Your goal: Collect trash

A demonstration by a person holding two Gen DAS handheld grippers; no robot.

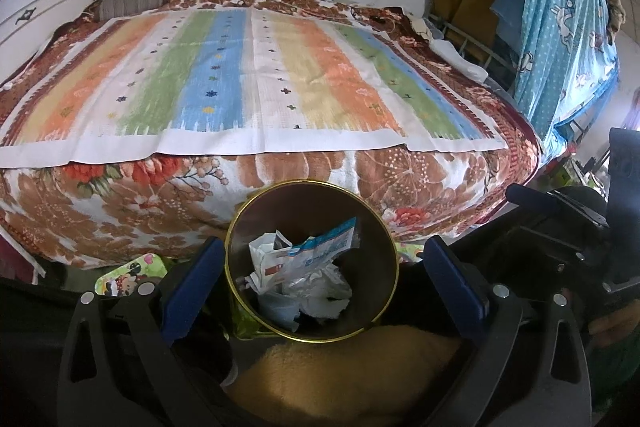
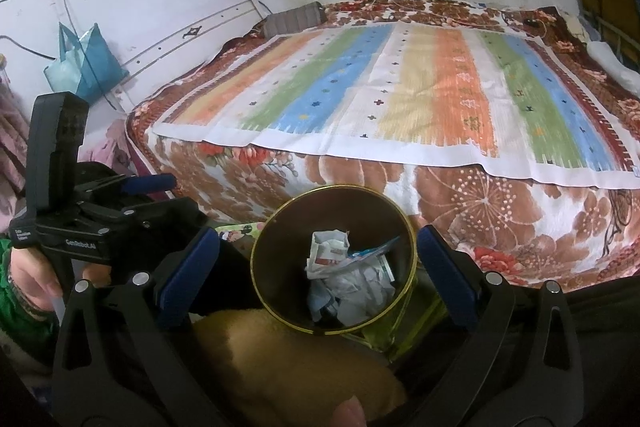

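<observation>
Home bedroom, bed (image 1: 248, 75) under striped sheet (floral blanket (image 1: 132, 195) beneath), hanging clothes (image 1: 560, 27)

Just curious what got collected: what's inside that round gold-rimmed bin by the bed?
The bin holds crumpled white paper and a blue-and-white wrapper. Whatever lies beneath that pile is covered.

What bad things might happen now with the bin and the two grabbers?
1. The bin stands close against the bed with a yellow cushion at its near side; a bump from a gripper might tip it.
2. The trash is piled loosely, with a blue-and-white wrapper sticking up, so it could spill out.
3. The left gripper and right gripper are open and close together, so they might knock each other.
</observation>
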